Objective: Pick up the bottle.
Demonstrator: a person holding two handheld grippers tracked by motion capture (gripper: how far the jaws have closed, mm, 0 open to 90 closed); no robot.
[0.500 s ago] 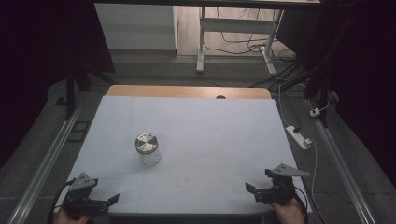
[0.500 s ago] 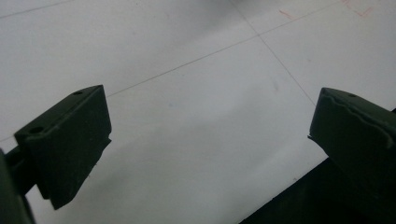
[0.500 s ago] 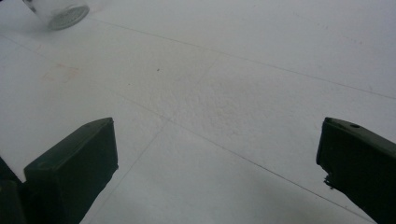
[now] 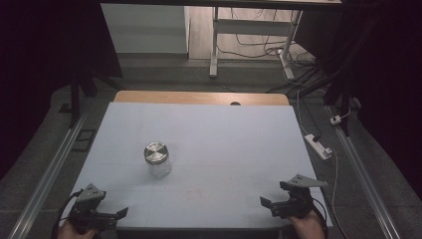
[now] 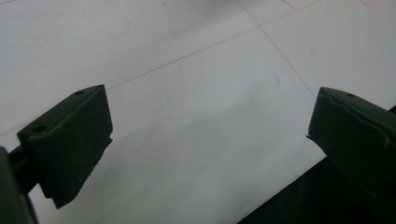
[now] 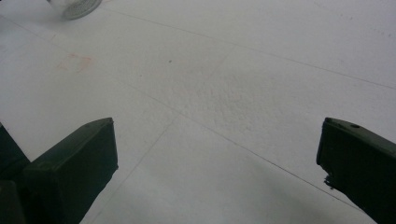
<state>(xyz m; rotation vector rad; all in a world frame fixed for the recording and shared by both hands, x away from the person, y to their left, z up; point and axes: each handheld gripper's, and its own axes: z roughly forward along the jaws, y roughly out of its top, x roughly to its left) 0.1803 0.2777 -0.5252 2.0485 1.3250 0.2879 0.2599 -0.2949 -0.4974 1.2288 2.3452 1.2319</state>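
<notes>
A clear glass jar [image 4: 158, 160] with a silver metal lid stands upright on the white table [image 4: 224, 134], left of its middle. Its base shows at the top left of the right gripper view as the jar [image 6: 74, 7]. My left gripper [image 4: 122, 213] rests at the table's near left corner, held by a hand, its jaws wide apart with only bare table between them [image 5: 210, 135]. My right gripper [image 4: 271, 204] sits at the near right corner, jaws wide apart over bare table [image 6: 217, 154]. Both grippers are far from the jar.
A wooden strip [image 4: 199, 97] runs along the table's far edge. A white power strip [image 4: 318, 146] and cables lie on the floor to the right. Metal rails [image 4: 50, 169] flank the table. A desk frame [image 4: 214, 45] stands behind.
</notes>
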